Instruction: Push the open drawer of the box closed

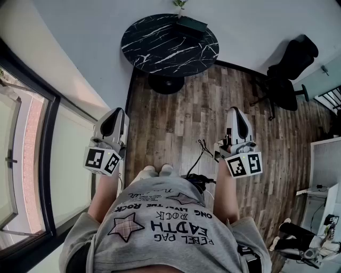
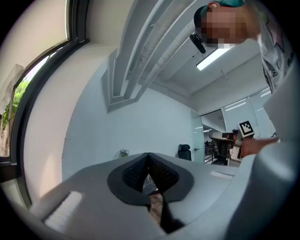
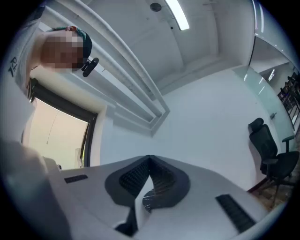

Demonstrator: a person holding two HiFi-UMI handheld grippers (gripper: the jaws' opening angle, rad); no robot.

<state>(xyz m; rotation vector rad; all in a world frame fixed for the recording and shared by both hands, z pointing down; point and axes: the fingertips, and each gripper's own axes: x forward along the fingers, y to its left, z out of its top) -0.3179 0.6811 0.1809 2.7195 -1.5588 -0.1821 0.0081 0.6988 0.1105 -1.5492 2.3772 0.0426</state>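
Left tool [image 1: 118,111]: clenched, pads meeting at the tips with nothing between them; I hold it out in front of me over the brown wood-plank floor [image 1: 181,112].
Right tool [image 1: 235,110]: clenched and empty too, level with the left one and well apart from it.
Task's thing: my only candidate is the dark green flat box [image 1: 192,24] at the far edge of the round black white-veined marble worktop [image 1: 160,48]. It is well apart from both tools and too small for me to tell whether a drawer stands open, or which way it faces.
Stage, as I judge it: approach not begun.
Risk, sliding: a light box on a smooth top may skid instead of the drawer closing, and could go off the far edge or into the small green plant [image 1: 180,4] just beside it.
Risk, aim: both tool cameras look at wall and ceiling, so a push from here would go unguided.
Risk, footing: a loose black cable [image 1: 203,151] hangs near my legs and could snag as I step forward.
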